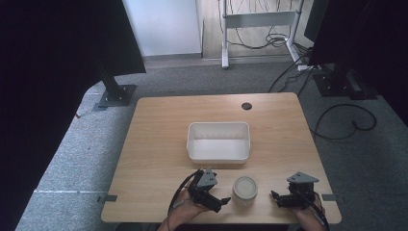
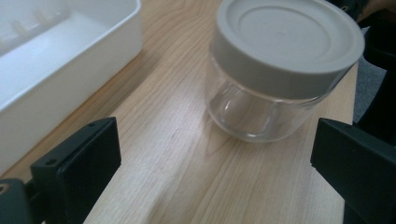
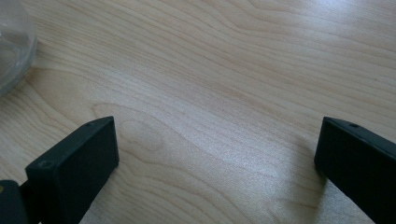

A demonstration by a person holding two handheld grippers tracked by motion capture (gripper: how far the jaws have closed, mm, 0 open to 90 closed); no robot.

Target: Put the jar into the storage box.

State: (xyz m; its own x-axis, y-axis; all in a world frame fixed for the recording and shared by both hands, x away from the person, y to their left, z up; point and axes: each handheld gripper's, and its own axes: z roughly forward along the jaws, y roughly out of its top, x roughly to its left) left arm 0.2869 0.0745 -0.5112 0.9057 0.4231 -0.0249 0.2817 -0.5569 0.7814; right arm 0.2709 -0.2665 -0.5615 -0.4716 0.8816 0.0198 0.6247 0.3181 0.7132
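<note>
A small clear glass jar point(image 1: 245, 190) with a grey-beige lid stands near the table's front edge, between the two grippers. My left gripper point(image 1: 219, 200) sits just left of it, open, jaws pointed toward it. Seen from the left gripper view, the jar point(image 2: 275, 70) is upright ahead, slightly right of centre, beyond the wide-apart jaws. My right gripper point(image 1: 276, 197) rests on the table to the jar's right, open, with bare wood between its jaws. The right gripper view catches the jar's glass edge point(image 3: 11, 46) at far left.
A white rectangular plastic bin point(image 1: 219, 142) sits mid-table behind the jar; its wall point(image 2: 70, 79) is close on the left in the left gripper view. A round cable hole point(image 1: 246, 106) lies near the table's far edge. Black stands and cables surround the table on grey carpet.
</note>
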